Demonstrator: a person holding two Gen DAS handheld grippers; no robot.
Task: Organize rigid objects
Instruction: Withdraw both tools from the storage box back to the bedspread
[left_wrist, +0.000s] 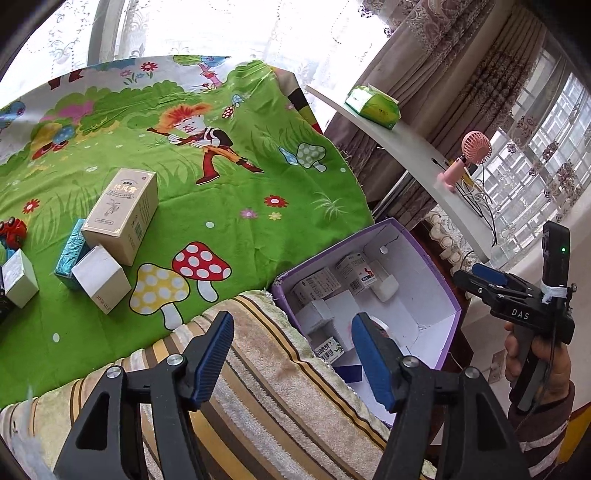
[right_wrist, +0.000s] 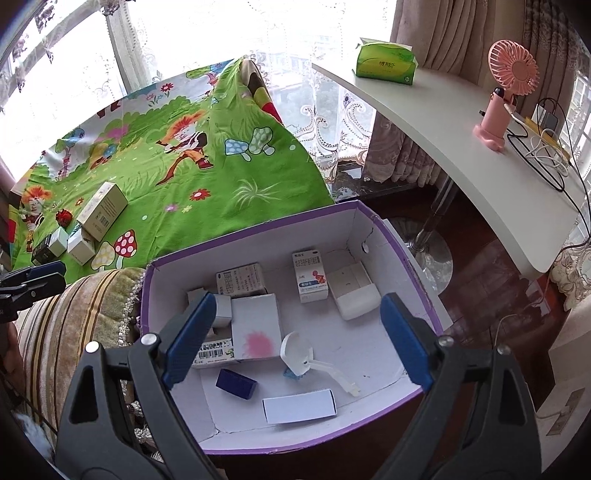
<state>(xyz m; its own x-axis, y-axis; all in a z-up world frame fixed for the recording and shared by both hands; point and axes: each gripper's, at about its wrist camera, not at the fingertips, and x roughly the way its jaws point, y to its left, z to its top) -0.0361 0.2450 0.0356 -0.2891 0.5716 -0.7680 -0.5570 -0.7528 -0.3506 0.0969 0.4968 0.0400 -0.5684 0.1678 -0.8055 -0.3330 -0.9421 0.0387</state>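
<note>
Overhead, right tongs (right_wrist: 295, 338) spread wide and empty above purple-edged box (right_wrist: 384, 229), with medicine cartons (right_wrist: 310, 277), white spoon (right_wrist: 297, 352), small blue block (right_wrist: 236, 383) and flat white carton (right_wrist: 299, 406) lying inside on its white floor. Left tongs (left_wrist: 293, 354) likewise wide apart, gripping nothing, poised over striped cushion (left_wrist: 266, 369) just beside the box. Further left, on green cartoon cloth (left_wrist: 229, 206): tall beige carton (left_wrist: 122, 214), teal box (left_wrist: 72, 254) and white cube (left_wrist: 101, 282) bunched touching, red toy car (left_wrist: 13, 229) near them.
</note>
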